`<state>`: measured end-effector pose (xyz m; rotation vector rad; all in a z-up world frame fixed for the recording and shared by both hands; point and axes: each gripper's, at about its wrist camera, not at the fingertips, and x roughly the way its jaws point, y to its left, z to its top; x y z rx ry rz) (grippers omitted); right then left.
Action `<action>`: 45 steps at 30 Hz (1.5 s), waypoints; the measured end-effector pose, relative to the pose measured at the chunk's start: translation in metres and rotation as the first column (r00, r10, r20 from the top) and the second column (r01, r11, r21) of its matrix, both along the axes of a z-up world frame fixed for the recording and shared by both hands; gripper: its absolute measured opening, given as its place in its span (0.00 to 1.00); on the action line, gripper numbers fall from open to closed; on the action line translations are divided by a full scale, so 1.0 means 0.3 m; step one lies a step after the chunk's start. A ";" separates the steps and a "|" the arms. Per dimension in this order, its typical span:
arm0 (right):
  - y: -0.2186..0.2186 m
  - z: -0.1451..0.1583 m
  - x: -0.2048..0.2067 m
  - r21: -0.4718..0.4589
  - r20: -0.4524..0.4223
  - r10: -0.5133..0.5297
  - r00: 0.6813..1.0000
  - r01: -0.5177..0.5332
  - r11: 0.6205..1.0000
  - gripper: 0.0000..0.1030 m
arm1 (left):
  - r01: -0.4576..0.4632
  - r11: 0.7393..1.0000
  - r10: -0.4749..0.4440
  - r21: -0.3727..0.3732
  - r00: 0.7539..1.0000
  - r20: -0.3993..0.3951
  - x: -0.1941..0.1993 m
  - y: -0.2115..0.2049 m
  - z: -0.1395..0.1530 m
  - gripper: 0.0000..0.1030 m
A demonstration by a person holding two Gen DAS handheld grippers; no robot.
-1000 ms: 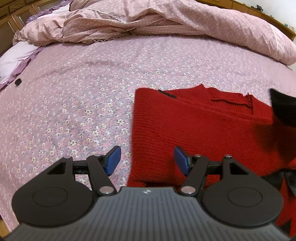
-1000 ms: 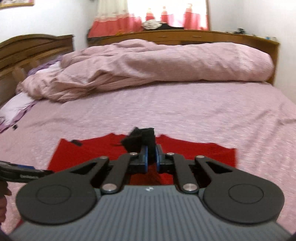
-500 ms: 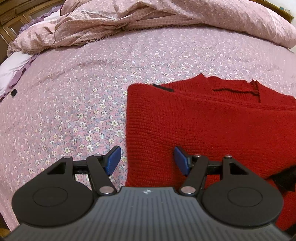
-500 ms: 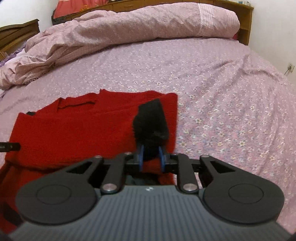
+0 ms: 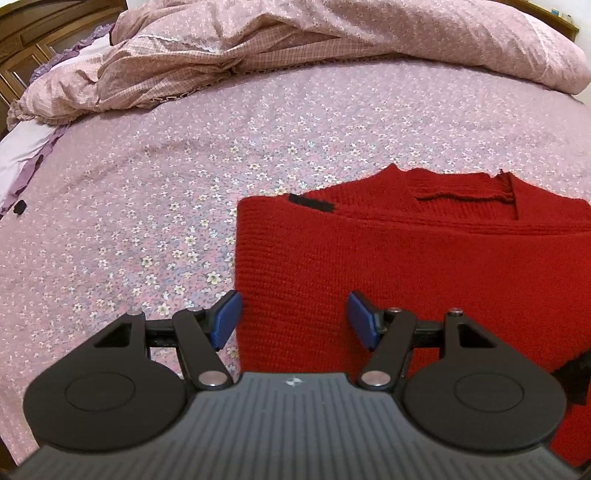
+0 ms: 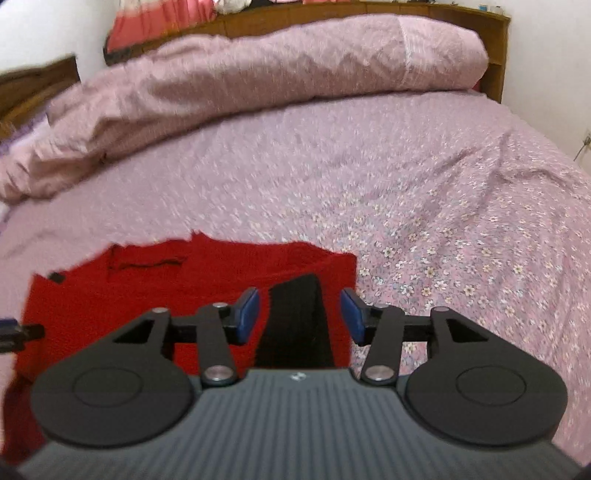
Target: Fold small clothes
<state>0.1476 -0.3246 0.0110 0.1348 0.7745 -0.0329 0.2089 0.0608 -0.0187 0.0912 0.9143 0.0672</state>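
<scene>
A red knit sweater [image 5: 406, 258] lies flat on the flowered pink bedsheet [image 5: 166, 184], folded along its left side, neckline at the far edge. It also shows in the right wrist view [image 6: 129, 295]. A black cuff [image 6: 295, 325] lies on the sweater's right part, between the right gripper's open fingers and free of them. My left gripper [image 5: 293, 319] is open and empty over the sweater's near left edge. My right gripper [image 6: 299, 317] is open above the black cuff. The left gripper's tip [image 6: 18, 332] shows at the left edge of the right wrist view.
A crumpled pink duvet [image 5: 295, 48] is piled along the far side of the bed. A wooden headboard [image 6: 369, 14] stands behind it. A white pillow [image 5: 22, 147] lies at the far left. Bare sheet [image 6: 461, 221] lies right of the sweater.
The right gripper has carried the black cuff over and onto the sweater, then opened and let it go. The left gripper stayed open and drew closer over the sweater's left edge.
</scene>
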 end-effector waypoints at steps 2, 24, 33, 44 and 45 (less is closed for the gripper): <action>0.003 -0.044 0.043 0.005 -0.050 0.039 0.998 -0.038 0.999 0.48 | 0.002 1.000 -0.002 0.004 1.000 -0.003 0.013 -0.001 -0.008 0.67; 0.009 -0.043 0.002 0.016 0.010 0.019 1.000 -0.019 1.000 0.26 | 0.024 0.999 -0.024 -0.035 1.000 0.014 0.021 0.067 0.022 0.87; 0.040 -0.084 -0.093 -0.022 -0.050 0.024 0.998 -0.025 0.999 0.39 | 0.041 0.999 -0.039 0.036 0.998 -0.054 -0.053 0.029 -0.055 0.88; -0.046 -0.091 -0.185 0.111 -0.027 -0.065 0.997 0.068 0.991 0.64 | 0.014 0.998 -0.014 0.058 1.000 -0.003 -0.158 0.082 0.001 0.94; -0.043 -0.079 -0.207 0.112 -0.025 -0.056 0.998 0.058 0.992 0.64 | 0.016 0.998 -0.016 0.052 1.000 -0.003 -0.182 0.091 0.011 0.94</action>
